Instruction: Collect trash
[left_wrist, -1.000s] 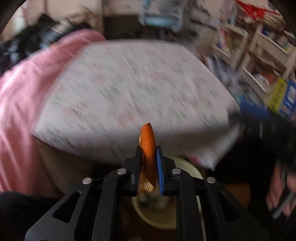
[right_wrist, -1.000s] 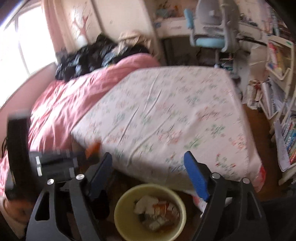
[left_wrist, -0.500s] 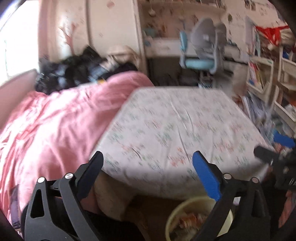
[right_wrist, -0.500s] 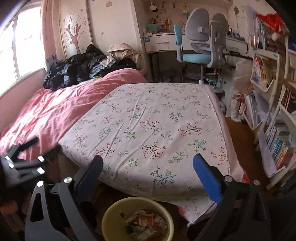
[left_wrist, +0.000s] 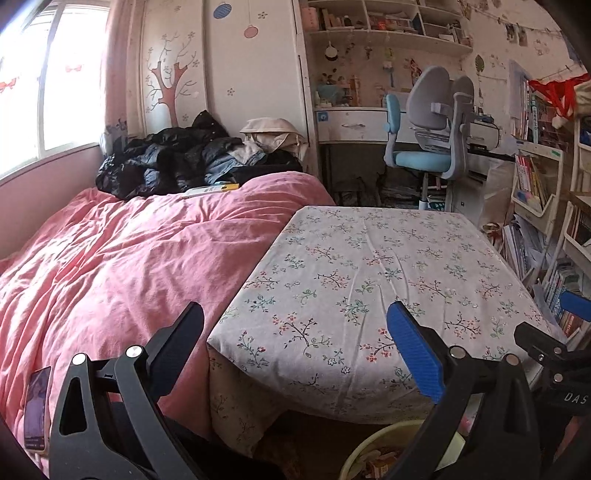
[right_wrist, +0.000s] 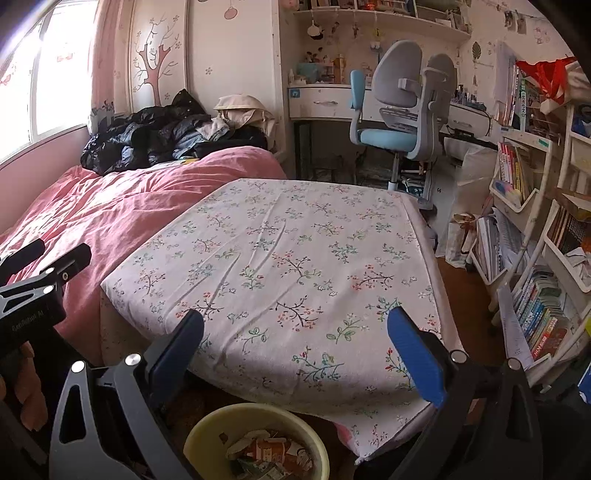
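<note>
Trash (right_wrist: 266, 456) is all in the yellow bin (right_wrist: 207, 428) on the floor, just below the near edge of the floral-covered table (right_wrist: 280, 258): crumpled wrappers, paper scraps, an orange-printed packet on top. None visible on the tabletop in either view

Handling, my read: light, soft, crushable stuff. Nothing fragile. Thin film pieces may slip or flutter out, so pinch across a crumpled fold, not a flat edge. Loose pieces won't need much squeeze

Bin: round, open top, thin plastic rim, looks light. Fill is roughly at the lower half, room left. In the left wrist view only a sliver of the rim (left_wrist: 365, 445) shows, behind the blue pad. If the bin has to move, take the rim wall between the pads; it could tip if grabbed on one side

Left gripper (left_wrist: 295, 354): jaws have just been opening, now wide, nothing between them
Right gripper (right_wrist: 297, 350): jaws also just been opening, now wide and empty, sitting above the bin

Pink duvet (left_wrist: 129, 258) left of the table has a phone-like slab (left_wrist: 37, 406) at its near edge and a book further back, not trash by the look. Shelves on the right are cluttered; can't tell if anything there counts
</note>
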